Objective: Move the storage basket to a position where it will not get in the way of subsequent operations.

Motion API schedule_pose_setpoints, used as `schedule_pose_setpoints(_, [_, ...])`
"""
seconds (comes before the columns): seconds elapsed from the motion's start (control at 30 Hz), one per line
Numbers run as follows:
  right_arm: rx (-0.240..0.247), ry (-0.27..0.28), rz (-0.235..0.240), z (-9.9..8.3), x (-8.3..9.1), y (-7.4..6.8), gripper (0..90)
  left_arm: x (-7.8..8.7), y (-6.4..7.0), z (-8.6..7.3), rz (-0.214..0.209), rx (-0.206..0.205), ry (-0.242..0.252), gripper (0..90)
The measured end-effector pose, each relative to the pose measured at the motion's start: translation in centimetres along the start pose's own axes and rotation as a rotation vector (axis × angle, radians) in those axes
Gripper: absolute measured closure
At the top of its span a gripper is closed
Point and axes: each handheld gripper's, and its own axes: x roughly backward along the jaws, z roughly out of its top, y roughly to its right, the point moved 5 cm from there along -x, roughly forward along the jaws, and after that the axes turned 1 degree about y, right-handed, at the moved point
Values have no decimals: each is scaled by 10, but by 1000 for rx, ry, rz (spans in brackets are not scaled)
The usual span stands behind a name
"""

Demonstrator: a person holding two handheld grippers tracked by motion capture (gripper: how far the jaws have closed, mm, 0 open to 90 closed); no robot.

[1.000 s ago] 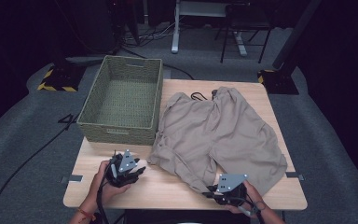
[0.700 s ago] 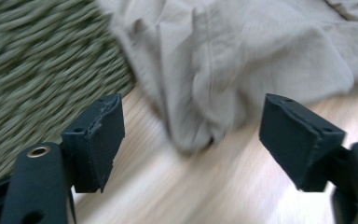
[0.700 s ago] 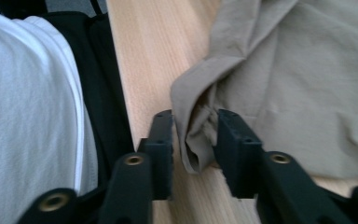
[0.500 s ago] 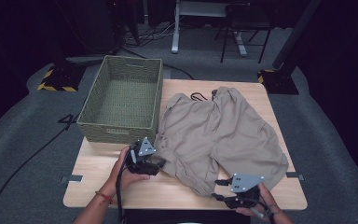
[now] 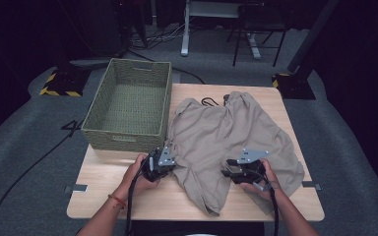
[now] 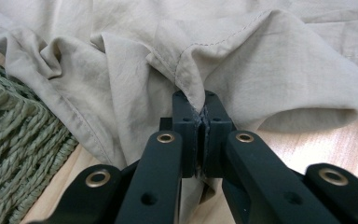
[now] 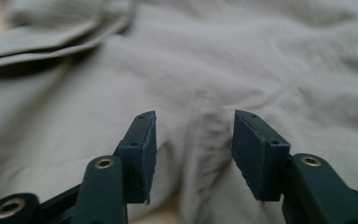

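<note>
Left claw (image 6: 200, 122) clamped on shorts (image 5: 226, 142) hem; right claw (image 7: 193, 154) open over the cloth. Drop right onto a fold, close fully before lifting.

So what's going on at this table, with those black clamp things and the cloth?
A person holds a two-jaw gripper in each hand and is working on a pair of beige shorts spread on a wooden table. The left gripper has its jaws shut on a seam fold at the shorts' edge, close to a woven green basket. The right gripper sits over the cloth with its jaws open, a ridge of fabric between them, not yet pinched. The basket looks empty.
</note>
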Motion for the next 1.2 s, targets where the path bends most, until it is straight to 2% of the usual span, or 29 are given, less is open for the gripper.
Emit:
schedule_pose_setpoints(0.03, [-29, -2, 2, -1, -3, 4, 503, 0, -2, 1, 4, -2, 5, 871])
schedule_pose_setpoints(0.1, [-33, -28, -36, -4, -6, 10, 508, -4, -4, 6, 15, -4, 6, 872])
schedule_pose_setpoints(0.17, [-56, -37, -58, -6, -6, 16, 511, -11, -5, 14, 8, -7, 4, 874])
schedule_pose_setpoints(0.27, [-112, -38, -112, -10, -3, 30, 522, -21, -2, 30, 1, -27, 27, 875])
schedule_pose_setpoints(0.33, [-145, -45, -142, -15, -2, 41, 538, -28, 2, 39, 1, -52, 25, 876])
schedule_pose_setpoints(0.4, [-175, -25, -149, -17, 0, 51, 553, -33, 4, 46, 1, -53, 32, 876])
schedule_pose_setpoints(0.47, [-194, -29, -169, -17, 0, 58, 563, -34, 3, 51, 3, -63, 38, 877])
schedule_pose_setpoints(0.57, [-197, -35, -208, -16, -2, 69, 564, -24, 2, 56, 16, -71, 59, 877])
schedule_pose_setpoints(0.63, [-203, -32, -231, -16, -2, 75, 562, -12, 2, 56, 24, -79, 86, 877])
schedule_pose_setpoints(0.7, [-221, -39, -245, -16, -1, 77, 562, 5, 4, 53, 13, -72, 114, 877])
schedule_pose_setpoints(0.77, [-183, -55, -270, -14, 1, 73, 575, 20, 10, 47, -4, -83, 136, 875])
schedule_pose_setpoints(0.83, [-152, -45, -267, -10, 4, 66, 574, 33, 17, 37, -1, -104, 130, 866])
schedule_pose_setpoints(0.9, [-148, -39, -276, -8, 10, 59, 567, 44, 25, 27, 2, -107, 122, 846])
schedule_pose_setpoints(0.93, [-142, -20, -272, -5, 15, 52, 560, 49, 28, 22, 6, -98, 120, 828])
schedule_pose_setpoints(1.0, [-103, 32, -228, 3, 22, 32, 548, 55, 34, 12, 1, -86, 113, 818])
schedule_pose_setpoints(1.07, [-46, 53, -158, 10, 26, 7, 528, 59, 39, 2, -1, -78, 101, 809])
schedule_pose_setpoints(1.1, [-24, 60, -112, 11, 26, -7, 517, 60, 42, -3, -15, -70, 98, 809])
schedule_pose_setpoints(1.17, [43, 41, -58, 11, 24, -30, 491, 60, 47, -14, -2, -59, 71, 788])
schedule_pose_setpoints(1.2, [50, 47, -23, 10, 22, -40, 489, 60, 48, -20, 3, -49, 56, 768])
